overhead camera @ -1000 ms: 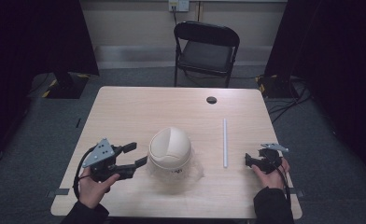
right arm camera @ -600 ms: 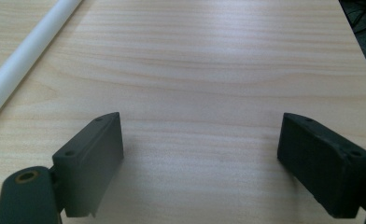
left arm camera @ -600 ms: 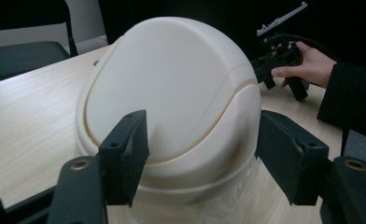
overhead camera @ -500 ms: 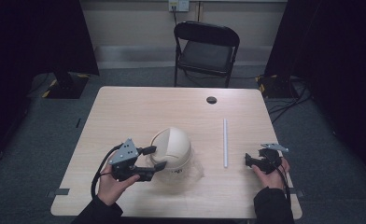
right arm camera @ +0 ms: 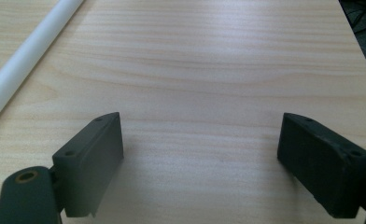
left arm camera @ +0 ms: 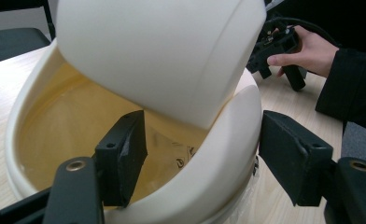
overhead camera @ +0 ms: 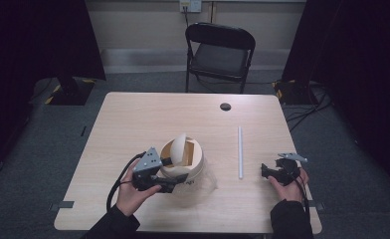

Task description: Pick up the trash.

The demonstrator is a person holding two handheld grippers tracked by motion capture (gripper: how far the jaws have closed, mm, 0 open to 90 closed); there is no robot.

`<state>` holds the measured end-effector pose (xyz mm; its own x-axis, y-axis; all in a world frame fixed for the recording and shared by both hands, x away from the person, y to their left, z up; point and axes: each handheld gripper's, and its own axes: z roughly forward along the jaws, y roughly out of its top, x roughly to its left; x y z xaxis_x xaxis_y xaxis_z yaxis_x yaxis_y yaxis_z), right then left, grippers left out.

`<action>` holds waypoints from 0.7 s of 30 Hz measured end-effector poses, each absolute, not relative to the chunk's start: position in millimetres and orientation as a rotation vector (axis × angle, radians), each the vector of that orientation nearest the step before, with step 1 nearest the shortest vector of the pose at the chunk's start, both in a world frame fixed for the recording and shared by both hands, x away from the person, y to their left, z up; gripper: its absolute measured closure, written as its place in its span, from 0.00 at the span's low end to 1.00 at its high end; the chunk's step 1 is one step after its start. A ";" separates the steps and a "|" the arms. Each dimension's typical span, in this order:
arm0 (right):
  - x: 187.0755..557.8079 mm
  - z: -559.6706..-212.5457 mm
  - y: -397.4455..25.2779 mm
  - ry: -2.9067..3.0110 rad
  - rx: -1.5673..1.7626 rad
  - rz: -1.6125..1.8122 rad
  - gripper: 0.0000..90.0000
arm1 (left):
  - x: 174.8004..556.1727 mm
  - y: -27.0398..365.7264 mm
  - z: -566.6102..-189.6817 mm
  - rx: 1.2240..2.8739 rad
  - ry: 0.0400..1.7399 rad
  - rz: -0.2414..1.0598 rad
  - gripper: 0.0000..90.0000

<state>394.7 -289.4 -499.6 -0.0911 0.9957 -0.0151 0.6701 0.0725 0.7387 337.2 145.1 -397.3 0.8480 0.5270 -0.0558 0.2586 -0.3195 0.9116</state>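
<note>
My left gripper (overhead camera: 169,175) has come in from the left over the last second and now straddles the near wall of the cream shell (left arm camera: 218,154) — jaws spread, one inside, one outside, not yet pinching. The white dome piece (overhead camera: 179,148) that sat closed now stands tipped up inside it, mid-worktop. So I judge the opening underway. My right gripper (overhead camera: 268,172) idles, jaws spread, near the white tube (overhead camera: 240,152).
</note>
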 end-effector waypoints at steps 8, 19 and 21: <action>394.6 -499.6 -289.3 1.819 1.651 0.787 0.15 | 330.0 157.8 -391.6 1.862 0.608 0.346 0.36; 389.7 -499.0 -289.1 1.826 1.636 0.803 0.23 | 308.1 226.7 -393.4 1.774 0.752 0.424 0.37; 389.1 -498.8 -289.1 1.819 1.633 0.806 0.27 | 305.3 238.0 -399.8 1.765 0.791 0.420 0.37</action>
<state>389.1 -289.1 -498.8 -0.1013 0.9948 -0.0137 0.6584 0.0773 0.7487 305.3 238.0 -399.8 0.7141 0.6926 -0.1022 0.3031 -0.1742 0.9369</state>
